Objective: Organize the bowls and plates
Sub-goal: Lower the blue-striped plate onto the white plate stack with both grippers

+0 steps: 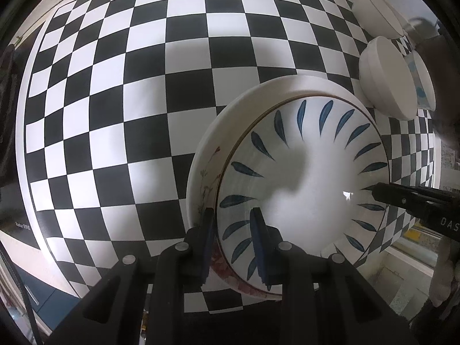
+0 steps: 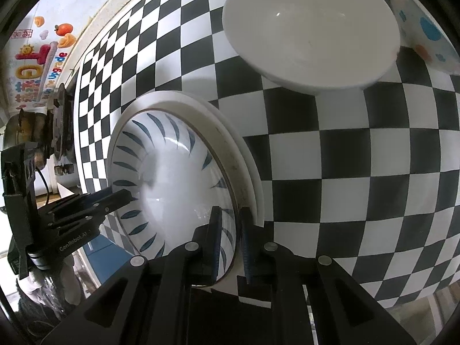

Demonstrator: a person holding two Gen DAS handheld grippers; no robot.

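Observation:
A white plate with blue leaf marks [image 1: 304,178] lies on top of a stack of white plates [image 1: 218,132] on the checkered table. My left gripper [image 1: 234,244] is shut on the near rim of the blue-leaf plate, one finger inside, one outside. My right gripper [image 2: 231,241] is shut on the opposite rim of the same plate [image 2: 169,189]. Each gripper shows in the other's view, the right one [image 1: 382,192] at the right, the left one [image 2: 126,195] at the left.
Two white bowls [image 1: 376,11] [image 1: 388,77] and a blue-dotted bowl [image 1: 421,83] stand at the far right of the table. In the right wrist view a white bowl [image 2: 310,28] and the dotted bowl [image 2: 425,26] sit beyond the stack. The black-and-white checkered cloth [image 1: 143,86] covers the table.

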